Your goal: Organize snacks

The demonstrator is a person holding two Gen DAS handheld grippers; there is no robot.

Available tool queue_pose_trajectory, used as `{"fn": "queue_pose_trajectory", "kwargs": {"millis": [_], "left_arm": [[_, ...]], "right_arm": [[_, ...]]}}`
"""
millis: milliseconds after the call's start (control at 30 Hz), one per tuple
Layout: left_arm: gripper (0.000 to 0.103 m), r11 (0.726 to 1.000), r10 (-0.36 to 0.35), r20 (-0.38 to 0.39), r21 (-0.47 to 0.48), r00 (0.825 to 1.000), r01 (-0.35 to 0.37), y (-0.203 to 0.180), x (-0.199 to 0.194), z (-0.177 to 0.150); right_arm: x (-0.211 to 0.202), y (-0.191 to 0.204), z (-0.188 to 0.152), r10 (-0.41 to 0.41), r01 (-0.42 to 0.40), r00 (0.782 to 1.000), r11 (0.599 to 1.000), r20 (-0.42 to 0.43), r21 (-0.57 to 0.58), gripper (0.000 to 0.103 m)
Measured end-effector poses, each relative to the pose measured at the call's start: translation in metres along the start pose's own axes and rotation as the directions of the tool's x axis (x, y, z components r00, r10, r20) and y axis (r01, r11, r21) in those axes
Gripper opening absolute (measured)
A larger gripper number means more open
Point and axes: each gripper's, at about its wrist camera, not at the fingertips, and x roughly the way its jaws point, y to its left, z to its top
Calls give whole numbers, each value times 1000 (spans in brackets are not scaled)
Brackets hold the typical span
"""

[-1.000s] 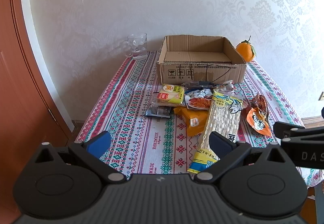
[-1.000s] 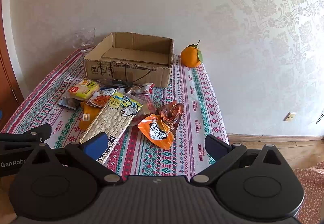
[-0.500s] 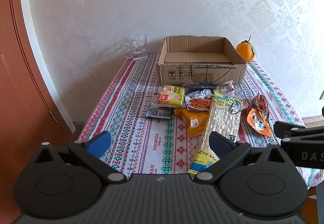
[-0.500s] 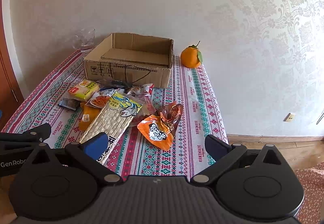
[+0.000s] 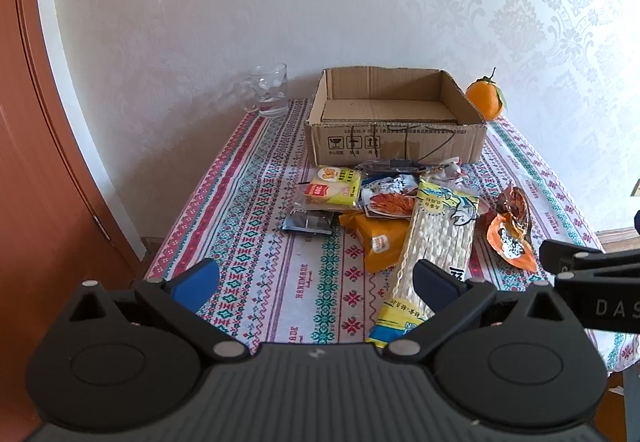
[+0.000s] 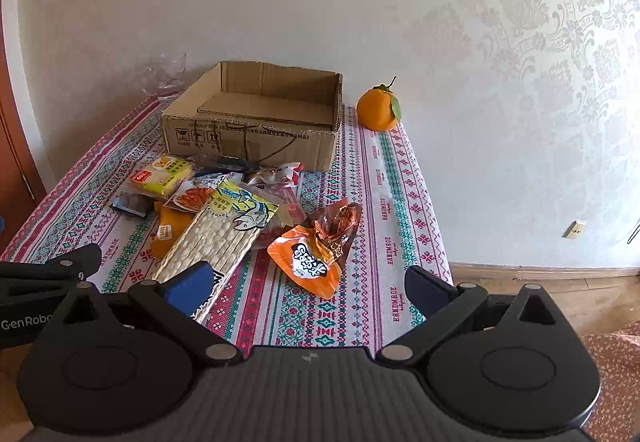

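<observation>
A pile of snack packets lies on the patterned tablecloth in front of an empty cardboard box [image 5: 396,118] [image 6: 256,114]. It holds a long pale fish-stick pack [image 5: 436,238] [image 6: 220,234], an orange pouch [image 5: 510,238] [image 6: 316,250], a yellow packet [image 5: 332,188] [image 6: 162,174], an orange packet [image 5: 380,242] and a dark sachet [image 5: 308,222]. My left gripper [image 5: 316,278] is open and empty, above the table's near edge. My right gripper [image 6: 308,282] is open and empty, just short of the orange pouch.
A glass mug [image 5: 270,96] [image 6: 166,76] stands at the back left by the wall. An orange with a leaf [image 5: 485,102] [image 6: 378,108] sits right of the box. A wooden door [image 5: 36,182] is at the left. The table drops off to floor on the right [image 6: 540,282].
Both grippers have edged slightly forward toward the table. Nothing on the table has moved.
</observation>
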Motion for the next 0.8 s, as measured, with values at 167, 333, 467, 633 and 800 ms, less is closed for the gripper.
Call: {"fn": "queue_pose_trajectory", "kwargs": {"millis": [167, 333, 467, 633, 800], "left_arm": [[102, 999, 1, 23, 32, 1000, -2, -5, 3, 0], [102, 997, -26, 46, 79, 999, 22, -11, 10, 1], [102, 992, -48, 50, 118, 998, 42, -18, 19, 1], [102, 986, -91, 25, 141, 996, 86, -28, 33, -4], [102, 975, -131, 21, 182, 991, 125, -38, 42, -8]], "right_arm": [[3, -2, 0, 6, -6, 1000, 1000, -1, -6, 103], [8, -6, 0, 17, -17, 1000, 999, 9, -28, 103], [15, -11, -4, 41, -40, 999, 998, 22, -54, 103], [31, -20, -8, 57, -56, 998, 996, 3, -72, 103], [49, -34, -12, 53, -53, 999, 997, -9, -54, 103]]}}
